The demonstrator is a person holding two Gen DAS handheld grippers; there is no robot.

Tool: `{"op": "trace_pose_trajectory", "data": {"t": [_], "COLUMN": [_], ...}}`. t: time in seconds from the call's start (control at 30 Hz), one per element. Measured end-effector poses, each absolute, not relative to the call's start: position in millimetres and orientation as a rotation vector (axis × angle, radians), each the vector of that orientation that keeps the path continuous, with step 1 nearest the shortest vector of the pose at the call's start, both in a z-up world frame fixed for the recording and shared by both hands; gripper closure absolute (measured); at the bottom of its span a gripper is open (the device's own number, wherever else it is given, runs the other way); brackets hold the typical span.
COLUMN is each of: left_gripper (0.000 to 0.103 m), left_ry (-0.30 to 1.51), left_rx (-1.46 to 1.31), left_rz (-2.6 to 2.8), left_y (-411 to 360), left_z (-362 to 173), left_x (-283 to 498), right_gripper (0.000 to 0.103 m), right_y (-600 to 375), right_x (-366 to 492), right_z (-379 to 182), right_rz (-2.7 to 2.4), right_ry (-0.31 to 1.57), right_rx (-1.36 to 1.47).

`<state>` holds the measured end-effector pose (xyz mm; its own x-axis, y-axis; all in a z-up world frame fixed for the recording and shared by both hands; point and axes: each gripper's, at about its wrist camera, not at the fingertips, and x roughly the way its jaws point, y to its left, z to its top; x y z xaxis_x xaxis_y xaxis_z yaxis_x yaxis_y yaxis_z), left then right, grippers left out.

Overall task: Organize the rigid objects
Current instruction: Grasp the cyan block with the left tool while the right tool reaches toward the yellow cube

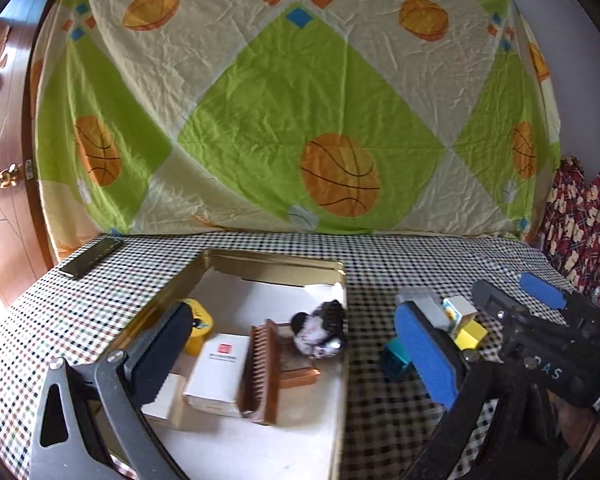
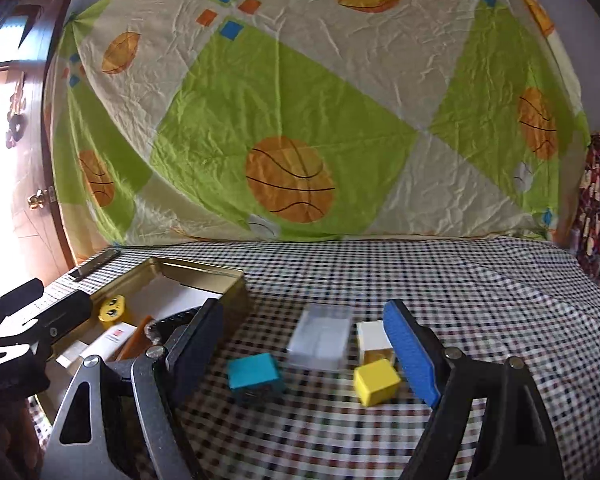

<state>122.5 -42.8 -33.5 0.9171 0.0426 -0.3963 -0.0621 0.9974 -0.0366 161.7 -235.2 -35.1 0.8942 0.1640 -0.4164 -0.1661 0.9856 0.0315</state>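
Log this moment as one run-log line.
left gripper: open, empty | right gripper: open, empty | tin: comb, white box inside | cloth: teal block, yellow block, clear box

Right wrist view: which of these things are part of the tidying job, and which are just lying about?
Part of the job:
gold tin
teal block
yellow block
clear box
white cube
wooden comb and white carton, already in the tin

Just lying about:
dark flat bar at the table's far left corner
basketball-print sheet
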Motion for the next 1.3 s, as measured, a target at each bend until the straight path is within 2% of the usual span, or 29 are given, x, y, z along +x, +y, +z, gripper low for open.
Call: {"op": "trace_pose_trajectory", "data": {"t": [0.23,0.37,0.47,0.63,0.73,1.17,1.3], "left_gripper": [0.002,0.017,0.024,0.025,0.020,0.016,0.015], "left_ry": [0.510,0.618,0.692,0.740,0.758,0.667,0.649], "left_rx": [0.059,0.037,-0.008,0.008,0.005,0.003,0.061], "left_rz": [-0.088,-0.146,-0.178,-0.142,-0.116,-0.143,-0.171], "left_y": [-116,-130,-132,-138,-134,-89,-108], "left_z": [-54,-68,-79,-91,-93,-82,-80], "left_x": [146,165,180,194,201,200,189], "right_gripper": [0.020,0.020,0.020,0.020,0.020,0.020,0.020], "right_y": [-276,-295,-304,-304,-302,-306,-301], "right_x": [177,180,181,181,182,181,187], "right_z": [-53,-55,-56,-56,-56,-55,-58], "right_rz": [0.087,0.057,0.038,0.029,0.022,0.011,0.007], "right_ry": [0.545,0.559,0.567,0.573,0.580,0.578,0.614], "right_rx": [-0.002,0.033,0.053,0.060,0.050,0.078,0.054]}}
